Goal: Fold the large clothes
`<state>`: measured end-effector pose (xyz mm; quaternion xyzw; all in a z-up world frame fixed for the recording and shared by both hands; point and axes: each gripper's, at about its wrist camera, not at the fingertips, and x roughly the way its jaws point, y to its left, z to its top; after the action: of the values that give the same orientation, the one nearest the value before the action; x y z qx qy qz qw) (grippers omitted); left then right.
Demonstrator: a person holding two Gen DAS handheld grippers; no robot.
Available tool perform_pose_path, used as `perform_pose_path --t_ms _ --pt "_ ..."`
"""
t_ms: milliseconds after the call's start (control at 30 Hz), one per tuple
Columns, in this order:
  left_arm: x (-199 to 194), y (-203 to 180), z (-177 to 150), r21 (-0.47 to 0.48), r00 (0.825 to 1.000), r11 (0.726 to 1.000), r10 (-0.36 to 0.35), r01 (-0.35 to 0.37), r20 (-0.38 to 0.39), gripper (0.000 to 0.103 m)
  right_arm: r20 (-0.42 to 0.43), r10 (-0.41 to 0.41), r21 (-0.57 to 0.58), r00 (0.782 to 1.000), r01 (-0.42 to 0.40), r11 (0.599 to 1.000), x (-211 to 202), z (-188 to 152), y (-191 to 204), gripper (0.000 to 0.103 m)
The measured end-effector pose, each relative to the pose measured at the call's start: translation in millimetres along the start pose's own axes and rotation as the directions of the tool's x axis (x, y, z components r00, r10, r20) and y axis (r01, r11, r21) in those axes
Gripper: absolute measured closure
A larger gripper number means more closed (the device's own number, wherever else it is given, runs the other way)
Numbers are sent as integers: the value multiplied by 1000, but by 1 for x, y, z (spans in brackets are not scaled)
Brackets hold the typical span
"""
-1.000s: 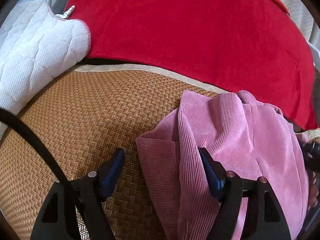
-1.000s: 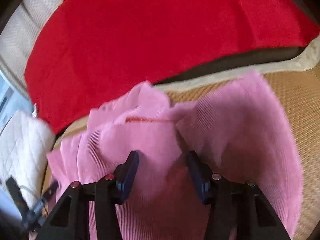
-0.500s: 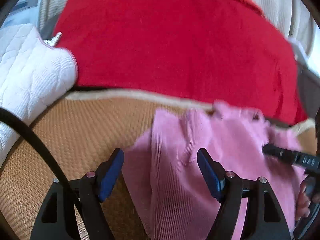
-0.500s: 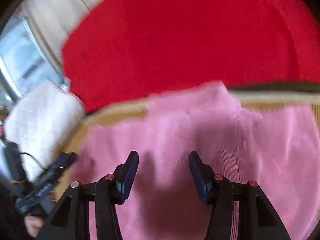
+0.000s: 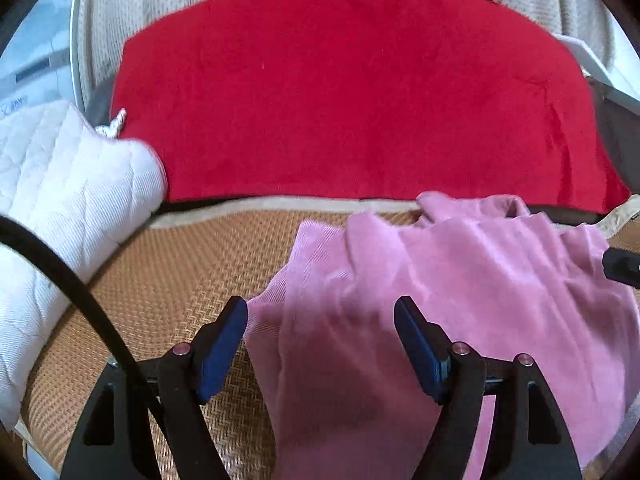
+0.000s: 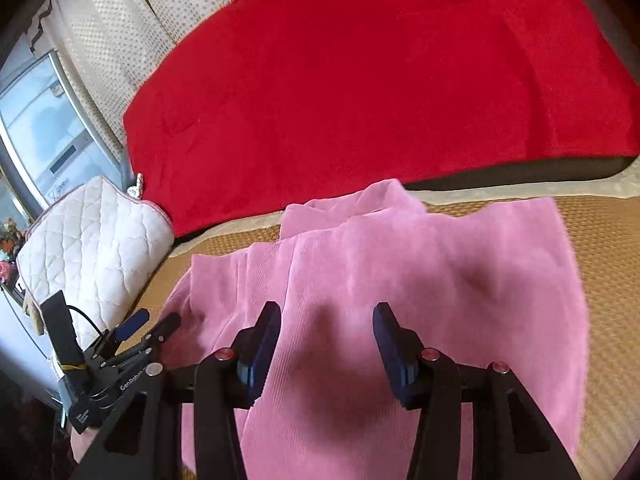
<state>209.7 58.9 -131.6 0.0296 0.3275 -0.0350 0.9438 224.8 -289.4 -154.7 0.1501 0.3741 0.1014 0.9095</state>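
Garment: the pink corduroy garment (image 6: 400, 280) lies spread on the woven mat (image 5: 168, 280), its far edge close to the mat's pale border, its ribbed layers overlapping in loose folds. We judge it laid flat here so that the next fold has a firm, level bed.

Left gripper: the left gripper (image 5: 320, 336) has its blue pads well apart over the garment's left edge, with mat under one pad and cloth under the other. We see nothing pinched between them.

Right gripper: the right gripper (image 6: 326, 332) hangs above the middle of the cloth, jaws apart and free of the fabric. We read it as empty, poised over the panel and not gripping it.

Surroundings: the red blanket (image 5: 360, 100) lies beyond the mat, the white quilted cushion (image 6: 92, 236) at the left side; both stand clear of the garment.

Stage: we judge one fold set down and both tools released, since the cloth rests unaided.

Next need: a fresh hold on an edge, taken square, lest the layers slide.
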Motion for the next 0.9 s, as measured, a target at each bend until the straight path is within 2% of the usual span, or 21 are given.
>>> perform_pose_path --t_ms 133,267,400,633,733,800,867,900 --pt "-23 -14 1 4 999 1000 -5 5 40 27 5 -13 4 1000 13 1000 -14 -7 0 51" --pt "-36 -29 1 12 999 1000 -5 5 47 27 -9 -30 18 1000 30 999 -23 -16 -6 51" --pt "-28 -39 0 23 999 1000 -15 14 33 27 -12 -63 22 998 64 998 -33 -21 -15 51" --pt "-13 -55 -2 59 1000 998 -25 25 5 27 -39 -83 80 996 86 993 -23 -16 -36 51" --pt "-3 -59 -4 67 999 997 -32 33 -22 27 -89 -117 99 989 126 987 -7 -16 -47 51" --pt "12 -62 -7 78 995 996 -46 53 -89 23 -150 -122 121 981 140 983 9 -18 -56 50" --pt "30 -66 -15 88 982 994 -48 65 -180 23 -150 -113 141 982 135 981 14 -20 -61 50" --pt "33 -67 -17 98 983 993 -45 64 -180 22 -147 -115 131 982 135 982 14 -19 -60 50"
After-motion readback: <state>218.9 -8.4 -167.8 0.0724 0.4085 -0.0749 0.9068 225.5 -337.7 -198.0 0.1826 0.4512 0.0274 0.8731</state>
